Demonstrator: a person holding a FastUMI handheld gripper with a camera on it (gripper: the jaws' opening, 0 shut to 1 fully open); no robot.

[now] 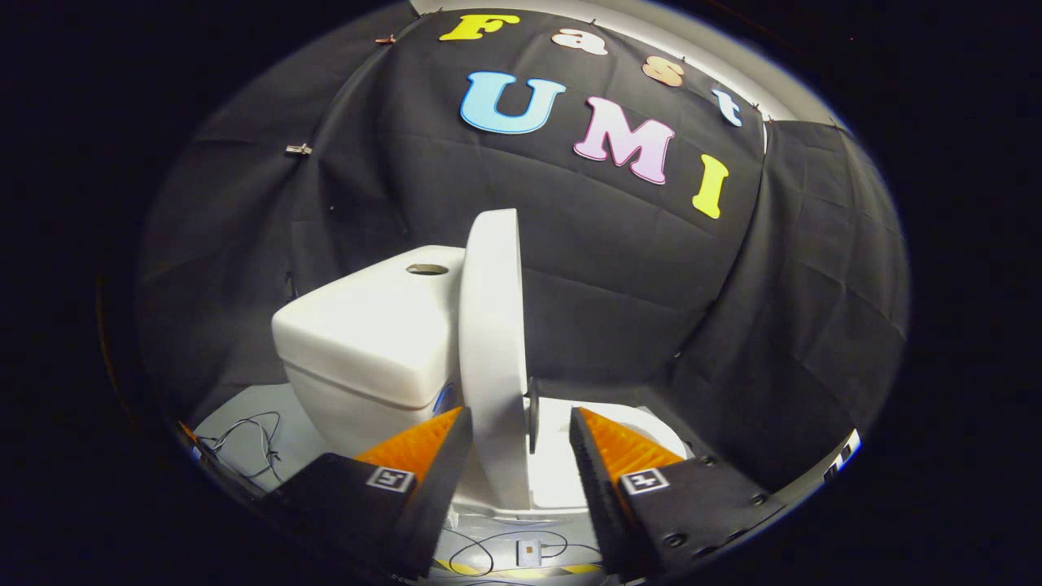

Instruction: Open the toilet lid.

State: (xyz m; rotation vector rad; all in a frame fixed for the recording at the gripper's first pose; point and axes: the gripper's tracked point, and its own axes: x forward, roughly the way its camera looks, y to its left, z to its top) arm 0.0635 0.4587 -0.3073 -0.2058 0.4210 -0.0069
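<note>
Gripper view: the white plastic toilet lid (491,342) stands raised, nearly upright, edge-on between the fingers of the claw (521,423). The fingers stand apart, one on each side of the lid; contact cannot be judged. Behind the lid sits the white ceramic cistern (366,334), ahead the white bowl rim (562,456). Thin dark cables (252,443) lie on the pale floor (301,443) beside the toilet; black cloth walls the booth.

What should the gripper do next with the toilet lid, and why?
Probably back straight off. The toilet lid already stands upright beside the tank, and the gripper is open, its fingers straddling the lid's lower edge, apparently without pressing on it.
</note>
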